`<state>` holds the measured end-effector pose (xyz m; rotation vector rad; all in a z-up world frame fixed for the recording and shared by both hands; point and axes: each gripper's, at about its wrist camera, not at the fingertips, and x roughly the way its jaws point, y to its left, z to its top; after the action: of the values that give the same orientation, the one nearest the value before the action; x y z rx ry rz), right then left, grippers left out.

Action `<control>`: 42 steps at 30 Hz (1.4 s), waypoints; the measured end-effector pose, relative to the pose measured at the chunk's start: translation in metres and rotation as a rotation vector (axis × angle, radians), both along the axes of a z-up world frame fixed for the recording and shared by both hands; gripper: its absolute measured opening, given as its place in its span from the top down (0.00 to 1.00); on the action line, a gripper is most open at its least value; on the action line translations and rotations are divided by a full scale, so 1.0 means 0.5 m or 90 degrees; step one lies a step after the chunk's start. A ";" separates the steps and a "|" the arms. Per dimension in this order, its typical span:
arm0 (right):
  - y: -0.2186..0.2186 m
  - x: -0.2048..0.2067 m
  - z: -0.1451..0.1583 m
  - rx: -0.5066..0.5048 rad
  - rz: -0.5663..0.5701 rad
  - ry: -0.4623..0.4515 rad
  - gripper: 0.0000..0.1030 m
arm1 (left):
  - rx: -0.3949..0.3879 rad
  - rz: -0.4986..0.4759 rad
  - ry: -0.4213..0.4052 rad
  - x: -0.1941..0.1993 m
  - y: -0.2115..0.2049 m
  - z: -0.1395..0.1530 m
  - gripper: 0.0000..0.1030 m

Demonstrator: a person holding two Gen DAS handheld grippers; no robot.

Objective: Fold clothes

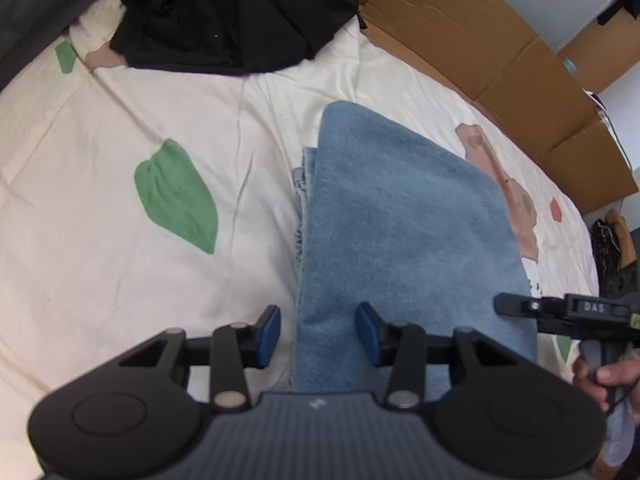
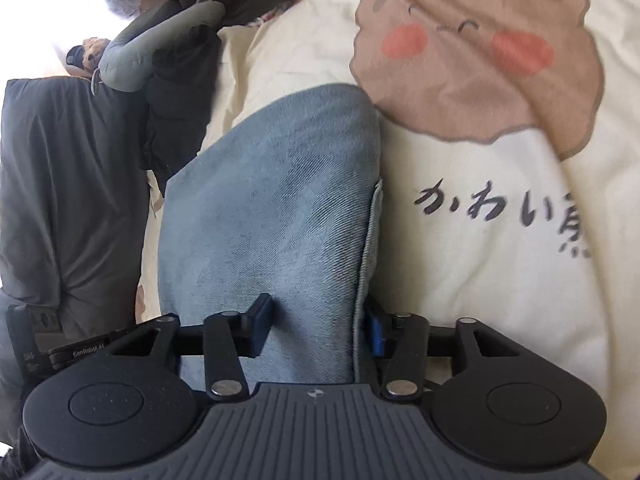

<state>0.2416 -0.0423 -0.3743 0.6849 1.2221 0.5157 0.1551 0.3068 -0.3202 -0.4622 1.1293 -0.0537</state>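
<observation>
Jeans (image 1: 404, 220), light blue denim, lie folded into a long narrow stack on a cream bedspread (image 1: 100, 240), w/ layered edges showing along the stack's left side in the left wrist view. Left gripper (image 1: 318, 334) hangs over the near end of the stack, jaws spread apart, holding nothing; its left blue pad sits over the bedspread just beside the denim edge, its right pad over the denim itself. Right gripper (image 2: 316, 330) is also parted, jaws straddling the near end of the folded denim: left finger presses on top of the fabric, right finger is partly hidden behind the stack's side edge, so fabric sits between the pads but isn't pinched shut. In the left wrist view the right gripper shows at the far right edge, near the stack's corner, w/ a hand (image 1: 608, 376) around its handle. Bedspread carries a green leaf print (image 1: 176, 196), a brown bear print (image 2: 476, 60) w/ red cheeks, and black handwritten characters (image 2: 496, 212) beside the denim. Black garment (image 1: 236, 12) lies piled at the far end of the bed, well apart from the jeans. Cardboard (image 1: 492, 52) lines the bed's far side. Grey padded jacket (image 2: 68, 184) lies to the left in the right wrist view.
</observation>
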 end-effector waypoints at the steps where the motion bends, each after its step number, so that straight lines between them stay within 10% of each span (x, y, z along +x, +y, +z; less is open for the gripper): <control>1: 0.004 0.002 -0.001 0.005 0.000 0.005 0.46 | -0.005 -0.003 0.000 -0.001 0.000 -0.001 0.56; 11: 0.026 0.029 0.080 -0.041 0.065 0.019 0.81 | 0.011 -0.051 -0.002 -0.003 -0.015 0.003 0.58; 26: -0.076 0.069 0.149 -0.071 0.112 0.058 0.82 | 0.008 -0.100 0.013 0.035 -0.141 0.004 0.58; 42: -0.327 0.028 0.151 -0.099 -0.033 0.056 0.82 | -0.032 -0.205 -0.004 0.109 -0.333 -0.012 0.58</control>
<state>0.2556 -0.2059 -0.2990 0.6107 1.3082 0.3471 0.2098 0.1405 -0.3263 -0.3215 1.1901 -0.3644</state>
